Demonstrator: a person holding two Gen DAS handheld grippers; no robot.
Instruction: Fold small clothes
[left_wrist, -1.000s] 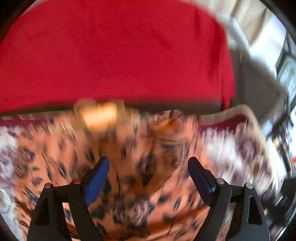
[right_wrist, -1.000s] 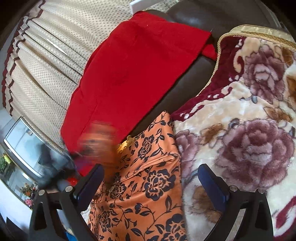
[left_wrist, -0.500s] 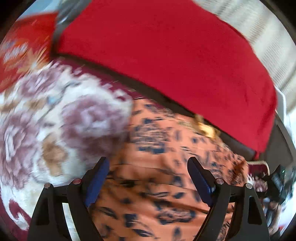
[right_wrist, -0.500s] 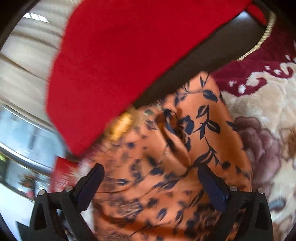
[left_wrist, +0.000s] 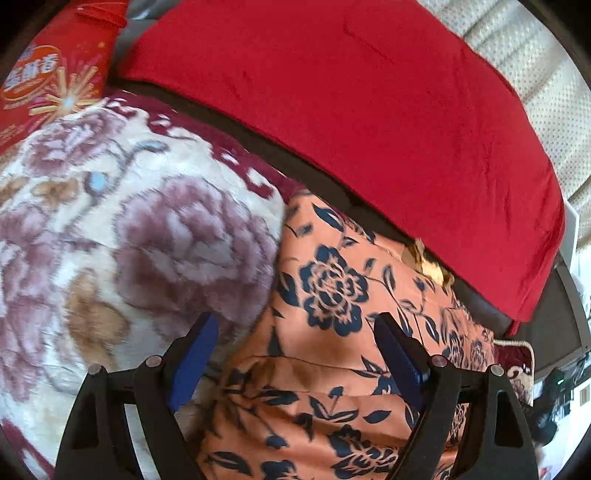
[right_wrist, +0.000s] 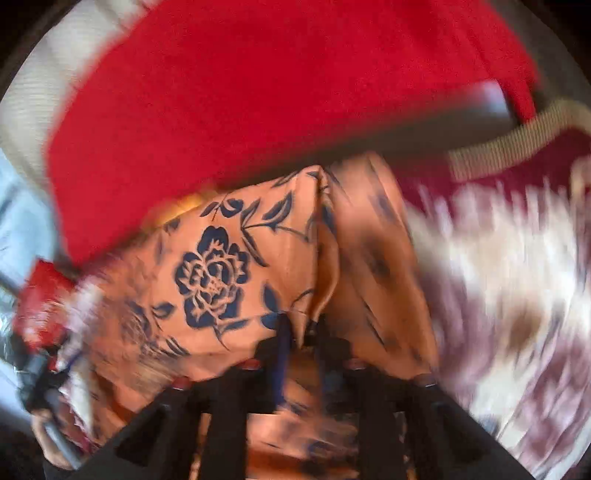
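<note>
An orange garment with dark blue flowers (left_wrist: 332, 302) lies on a floral plush blanket (left_wrist: 129, 229). My left gripper (left_wrist: 295, 332) is open just above the garment's left edge, holding nothing. In the right wrist view the same orange garment (right_wrist: 229, 273) fills the middle, and my right gripper (right_wrist: 301, 328) is shut on a raised fold of it. That view is blurred by motion.
A red cloth (left_wrist: 351, 110) drapes the dark sofa back (left_wrist: 317, 188) just behind the garment. A red printed bag (left_wrist: 48, 74) sits at the far left. A cream dotted curtain (left_wrist: 546, 92) hangs behind. The blanket's gold-trimmed edge (right_wrist: 517, 147) runs at the right.
My right gripper, open half a second ago, has closed on a fold of the orange garment and is moving. My left gripper stays open and has shifted slightly over the garment's left edge.
</note>
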